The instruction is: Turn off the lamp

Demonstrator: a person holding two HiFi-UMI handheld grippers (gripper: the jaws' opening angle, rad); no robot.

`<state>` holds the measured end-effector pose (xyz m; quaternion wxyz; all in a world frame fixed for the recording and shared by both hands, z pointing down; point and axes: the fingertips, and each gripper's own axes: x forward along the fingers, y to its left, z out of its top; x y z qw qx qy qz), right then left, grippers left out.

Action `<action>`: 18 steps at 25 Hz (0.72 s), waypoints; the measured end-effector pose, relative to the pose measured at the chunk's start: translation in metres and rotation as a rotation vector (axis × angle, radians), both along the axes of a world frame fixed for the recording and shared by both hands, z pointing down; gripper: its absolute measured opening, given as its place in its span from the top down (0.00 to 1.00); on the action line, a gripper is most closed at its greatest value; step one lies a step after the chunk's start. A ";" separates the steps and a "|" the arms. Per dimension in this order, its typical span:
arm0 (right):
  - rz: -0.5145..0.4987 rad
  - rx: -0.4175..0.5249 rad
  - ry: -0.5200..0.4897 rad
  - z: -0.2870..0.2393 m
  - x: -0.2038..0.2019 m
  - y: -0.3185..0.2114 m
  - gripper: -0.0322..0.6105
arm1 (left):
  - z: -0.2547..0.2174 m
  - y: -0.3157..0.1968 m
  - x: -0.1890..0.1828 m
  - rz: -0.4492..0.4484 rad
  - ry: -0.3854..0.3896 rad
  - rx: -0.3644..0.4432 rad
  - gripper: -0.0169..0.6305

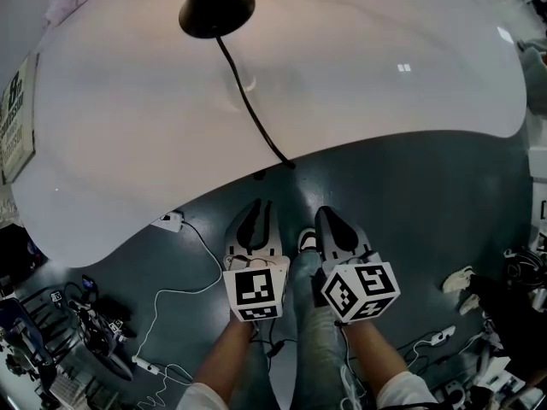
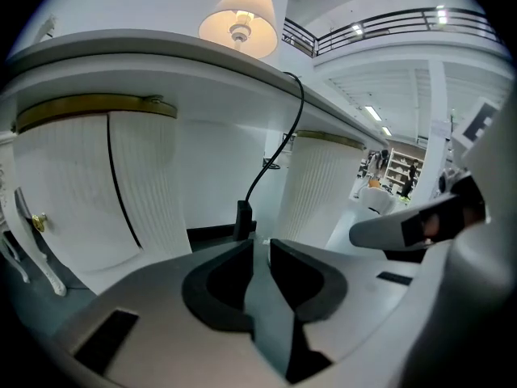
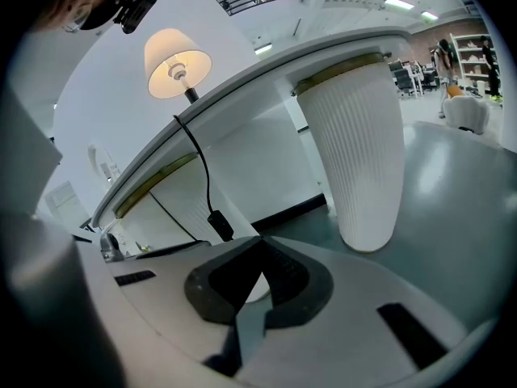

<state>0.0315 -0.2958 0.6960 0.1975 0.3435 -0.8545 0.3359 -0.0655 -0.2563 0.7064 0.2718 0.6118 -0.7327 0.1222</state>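
The lamp's black base (image 1: pixel 215 7) stands at the far side of the white table (image 1: pixel 385 75). Its black cord (image 1: pixel 252 109) runs across the top and drops over the near edge. In the left gripper view the lamp shade (image 2: pixel 240 23) glows, and it also glows in the right gripper view (image 3: pixel 178 61). A black inline switch (image 2: pixel 242 217) hangs on the cord below the table edge, just beyond my left gripper (image 2: pixel 260 245), whose jaws stand a narrow gap apart with nothing between them. My right gripper (image 3: pixel 260 242) is shut and empty, with the switch (image 3: pixel 220 225) to its left. Both grippers (image 1: pixel 259 205) (image 1: pixel 329 213) hover over the floor, short of the table edge.
Ribbed white table legs (image 2: pixel 319 188) (image 3: pixel 359 160) stand under the table. A white power strip (image 1: pixel 168 221) and loose cables lie on the grey floor at the left. More clutter (image 1: pixel 496 306) sits at the right. A sign (image 1: pixel 15 118) lies on the table's left end.
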 end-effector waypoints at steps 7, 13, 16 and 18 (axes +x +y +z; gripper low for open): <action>0.005 -0.012 -0.001 0.004 0.006 -0.004 0.95 | 0.009 -0.009 -0.007 -0.038 -0.033 -0.014 0.70; 0.004 -0.022 -0.005 0.005 0.007 -0.008 0.95 | 0.010 -0.025 -0.021 -0.091 -0.119 -0.001 0.64; 0.001 -0.027 -0.005 0.006 0.007 -0.010 0.95 | 0.013 -0.035 -0.026 -0.110 -0.111 0.005 0.64; -0.001 -0.030 -0.005 0.006 0.008 -0.009 0.95 | 0.016 -0.040 -0.027 -0.116 -0.086 0.000 0.64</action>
